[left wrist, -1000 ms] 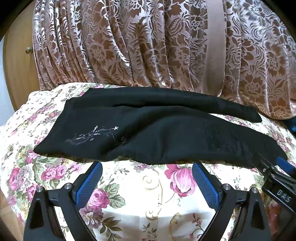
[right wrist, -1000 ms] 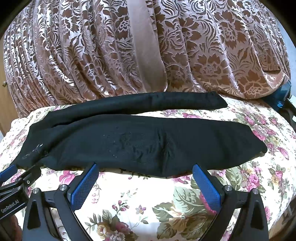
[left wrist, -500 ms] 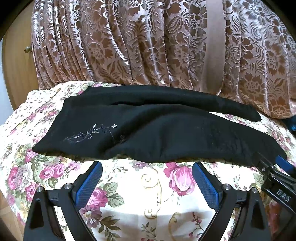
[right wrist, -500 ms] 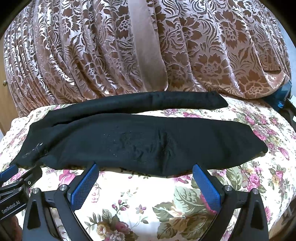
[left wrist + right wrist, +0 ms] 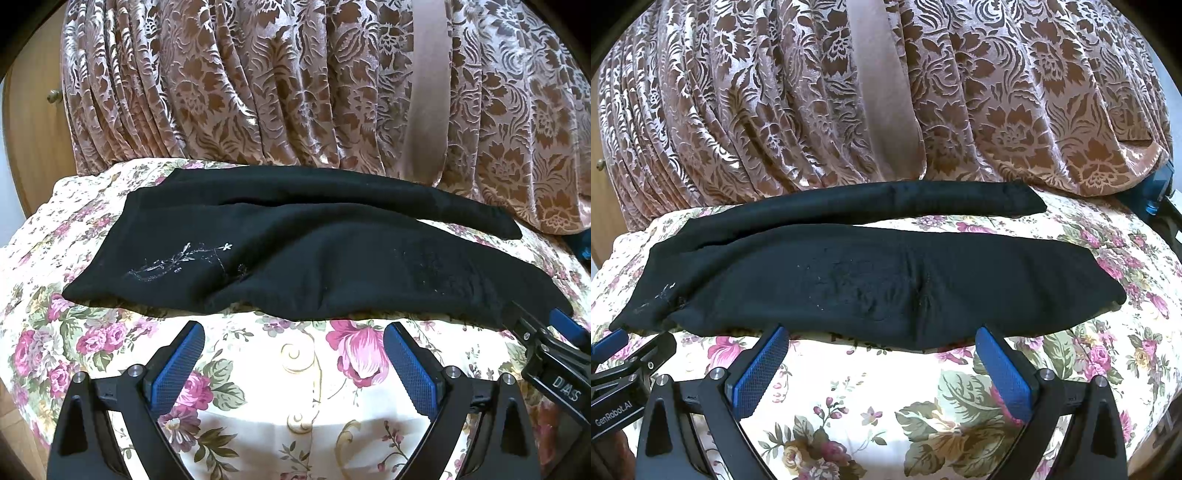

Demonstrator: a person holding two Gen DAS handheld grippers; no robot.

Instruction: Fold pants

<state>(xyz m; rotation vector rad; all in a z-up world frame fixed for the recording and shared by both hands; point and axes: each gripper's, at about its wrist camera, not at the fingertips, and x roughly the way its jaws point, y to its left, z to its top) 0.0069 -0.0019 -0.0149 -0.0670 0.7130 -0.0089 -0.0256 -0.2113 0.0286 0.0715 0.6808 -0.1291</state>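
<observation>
Lying lengthwise across a surface spread with a floral cloth [image 5: 295,373], the black pants [image 5: 303,269] look soft and limp, a knit or jersey sort of fabric that should weigh little, drape over whatever lifts it and sag between two holds. The waist end sits toward the left, where a pale embroidered sprig [image 5: 177,258] shows in the left wrist view; the two legs run off to the right, the near leg broad and rumpled, the far leg [image 5: 905,203] splayed away from it with a wedge of floral cloth between them. Nothing about it seems fragile or slippery, though a pinch that takes only the top layer would likely peel the pants open rather than carry them. Good holds, to my eye, are the near hem edge: one close to the waist corner, one along the near leg toward the cuff, both layers taken together. The left gripper [image 5: 293,363] hovers just short of that near edge, its jaws spread wide and holding nothing; the right gripper [image 5: 882,363] does the same further along the leg, wide and empty, its blue pads [image 5: 1004,373] nearly at the fabric. Behind everything hangs a brown patterned curtain [image 5: 775,110], close against the far leg.
</observation>
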